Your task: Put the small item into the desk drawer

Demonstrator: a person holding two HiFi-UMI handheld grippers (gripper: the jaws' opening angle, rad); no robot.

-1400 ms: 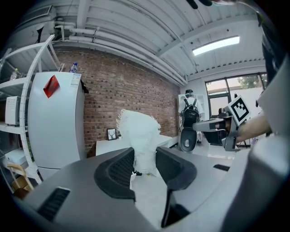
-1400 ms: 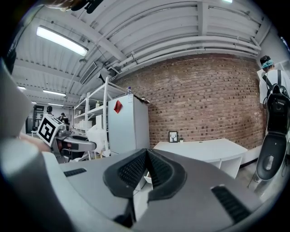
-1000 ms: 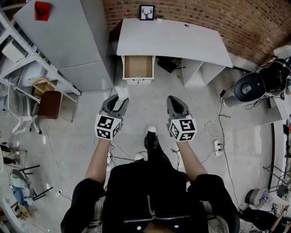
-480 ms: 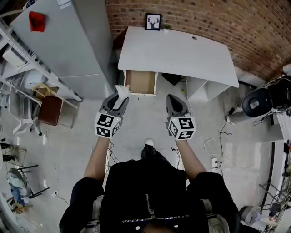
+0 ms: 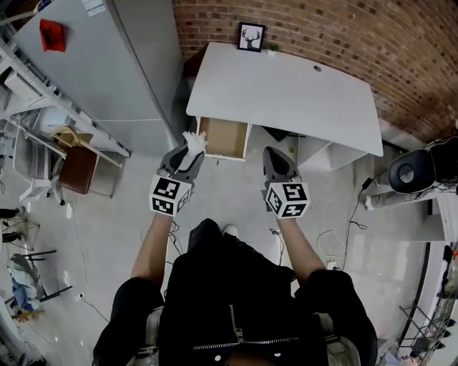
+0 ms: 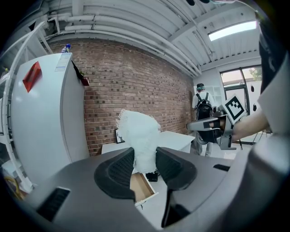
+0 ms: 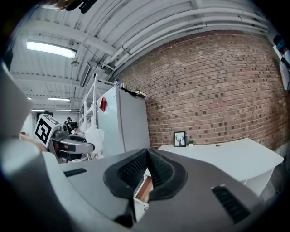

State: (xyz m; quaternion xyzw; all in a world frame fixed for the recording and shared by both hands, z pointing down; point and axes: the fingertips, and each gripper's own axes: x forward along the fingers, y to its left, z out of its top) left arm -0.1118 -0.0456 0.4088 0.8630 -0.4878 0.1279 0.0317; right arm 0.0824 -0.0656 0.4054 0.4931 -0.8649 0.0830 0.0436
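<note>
Looking down, head view: left gripper [image 5: 187, 156] held a white cloth [image 5: 193, 140] near the open drawer [image 5: 225, 138], not yet inside; right gripper [image 5: 276, 156] alongside. Left gripper view: jaws pinched the cloth's lower end. Right gripper view: jaws pressed together, empty. Risk: limp cloth could drape over the drawer's rim if released early.

No legible text found. Square black-and-white markers [image 5: 170, 196] on left gripper [image 5: 187, 154] and right gripper [image 5: 275, 151]: patterns only. Paper label [image 5: 93, 7] on grey cabinet [image 5: 107, 64]: too small to read.
</note>
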